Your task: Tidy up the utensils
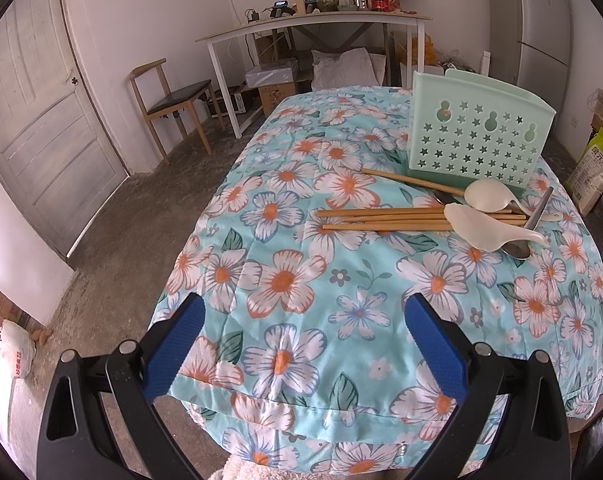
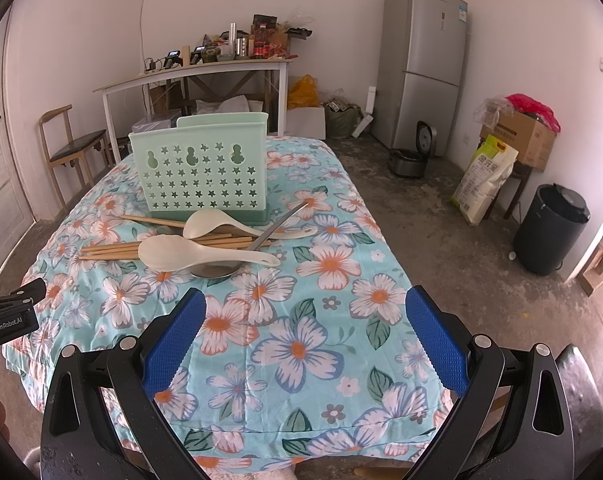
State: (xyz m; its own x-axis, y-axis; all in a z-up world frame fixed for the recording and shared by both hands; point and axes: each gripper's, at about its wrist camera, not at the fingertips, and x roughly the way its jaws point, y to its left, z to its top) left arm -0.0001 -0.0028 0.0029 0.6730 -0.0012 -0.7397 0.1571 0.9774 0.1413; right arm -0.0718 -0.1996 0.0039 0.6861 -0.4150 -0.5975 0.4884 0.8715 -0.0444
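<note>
- Left wrist view: the left tongs (image 1: pixel 303 344) hang over the near edge of the tabletop (image 1: pixel 301 280), blue pads spread wide apart and holding nothing.
- Well ahead and to the right, a heap of utensils lies on the flowered cloth: wooden chopsticks (image 1: pixel 385 219) fanned out, with two white plastic spoons (image 1: pixel 489 228) resting across them and a metal spoon (image 1: pixel 519 249) partly under the nearer one.
- A pale green holder (image 1: pixel 477 136) with star-shaped holes stands upright just behind the heap; nothing shows above its rim.

- Right wrist view: the right tongs (image 2: pixel 305 344) are likewise wide apart and empty, poised above the cloth short of the heap.
- Here the chopsticks (image 2: pixel 113 250) point left, the white spoons (image 2: pixel 205 256) cross over them, and the metal spoon (image 2: pixel 217 270) has its bowl nearest the camera, its handle angling up toward the holder (image 2: pixel 199 172).
- The other tool's tip shows at the left edge.

- Risks, judged from the layout: the pieces overlap, so lifting one is likely to drag or scatter its neighbours.
- The round chopsticks could roll on the soft cloth, which may also bunch under a low grasp.
- The light holder could tip or slide if a utensil strikes its wall rather than dropping inside.
</note>
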